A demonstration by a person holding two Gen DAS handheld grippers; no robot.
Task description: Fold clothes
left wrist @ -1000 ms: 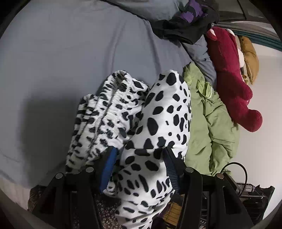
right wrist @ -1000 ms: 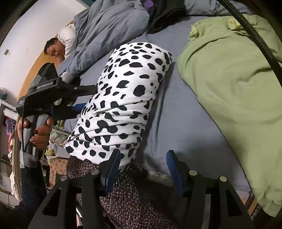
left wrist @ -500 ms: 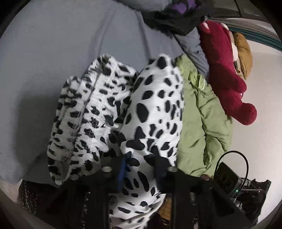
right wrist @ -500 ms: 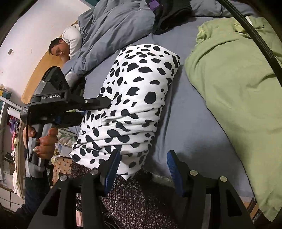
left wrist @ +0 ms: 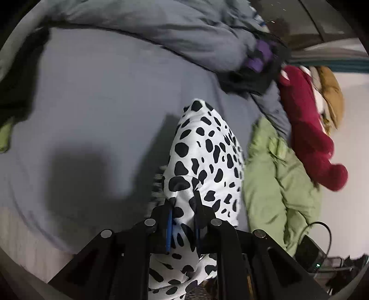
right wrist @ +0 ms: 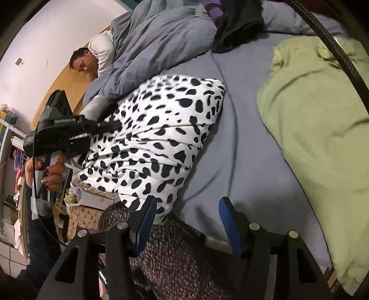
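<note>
On the bed [right wrist: 242,147], the spotted garment [right wrist: 161,138] now lies bunched near the edge. The left gripper [left wrist: 182,221] has just clamped onto its fabric, ready to fold; the right gripper [right wrist: 186,221] hangs open, empty.

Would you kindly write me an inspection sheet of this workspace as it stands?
Surface: grey bedsheet, wrinkled.
Job's things: white black-spotted fleece garment; green garment beside it.
Clutter: grey duvet, dark clothes, red plush toy.
Grippers: left gripper just closed, pinching the spotted fabric; right gripper open, empty.
Cables: black cable over the green garment.
Surroundings: person lying under the duvet.
</note>
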